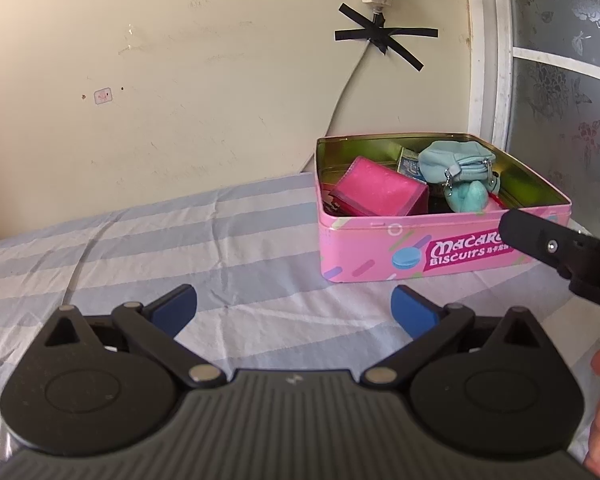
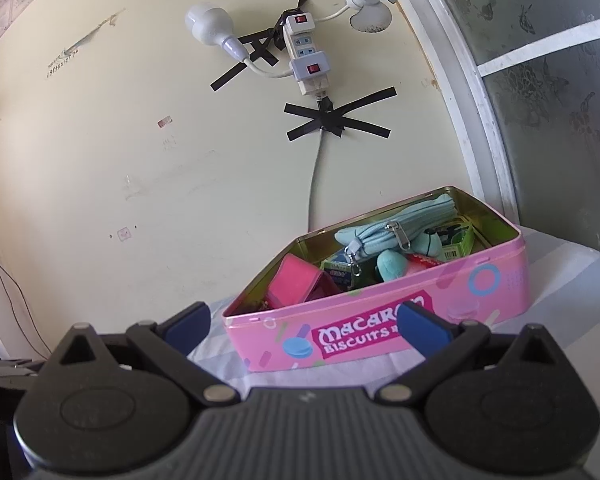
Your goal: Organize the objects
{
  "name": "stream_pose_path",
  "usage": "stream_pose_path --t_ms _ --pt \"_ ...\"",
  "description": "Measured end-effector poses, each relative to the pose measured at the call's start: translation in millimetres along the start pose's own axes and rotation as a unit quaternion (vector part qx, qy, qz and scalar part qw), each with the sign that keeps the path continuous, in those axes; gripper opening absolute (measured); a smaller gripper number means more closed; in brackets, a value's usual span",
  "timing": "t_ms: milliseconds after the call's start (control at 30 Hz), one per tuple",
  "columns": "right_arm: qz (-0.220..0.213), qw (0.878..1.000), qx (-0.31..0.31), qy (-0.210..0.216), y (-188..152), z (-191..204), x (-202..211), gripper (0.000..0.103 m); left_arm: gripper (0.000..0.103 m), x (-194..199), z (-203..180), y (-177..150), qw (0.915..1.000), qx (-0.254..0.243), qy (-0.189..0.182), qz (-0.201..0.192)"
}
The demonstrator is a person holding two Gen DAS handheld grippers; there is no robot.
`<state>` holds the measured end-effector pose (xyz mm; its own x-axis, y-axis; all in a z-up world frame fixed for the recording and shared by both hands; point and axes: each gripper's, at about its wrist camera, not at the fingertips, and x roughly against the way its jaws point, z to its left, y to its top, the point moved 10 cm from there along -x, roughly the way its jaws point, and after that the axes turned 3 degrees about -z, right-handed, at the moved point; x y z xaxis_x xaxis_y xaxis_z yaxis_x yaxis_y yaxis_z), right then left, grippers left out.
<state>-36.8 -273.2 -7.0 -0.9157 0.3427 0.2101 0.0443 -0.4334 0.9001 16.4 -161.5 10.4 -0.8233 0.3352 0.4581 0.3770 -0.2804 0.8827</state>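
Lettering reading "MACARON BISCUITS" is being shown on the pink rectangular metal tin [image 2: 380, 320], partly covered by the empty right gripper [image 2: 306, 322]; both grippers' jaws are being held released, the left gripper [image 1: 294, 306] over the striped bed sheet [image 1: 180, 240].

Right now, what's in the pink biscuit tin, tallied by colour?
Pink: 1, the wallet
Light blue-green: 2, the zip pouch and the plush toy
Green: 1, the small box
Blue-printed: 1, the small carton
Red: 1, partly hidden item
Total: 6 visible
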Motion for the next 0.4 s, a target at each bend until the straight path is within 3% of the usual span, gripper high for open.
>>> stream_pose_path --t_ms 400 --pt "0.011 1.000 0.005 -0.001 -7.1 1.8 -6.2 0.103 0.103 -0.3 2.1 0.8 0.9999 0.002 -0.007 -0.014"
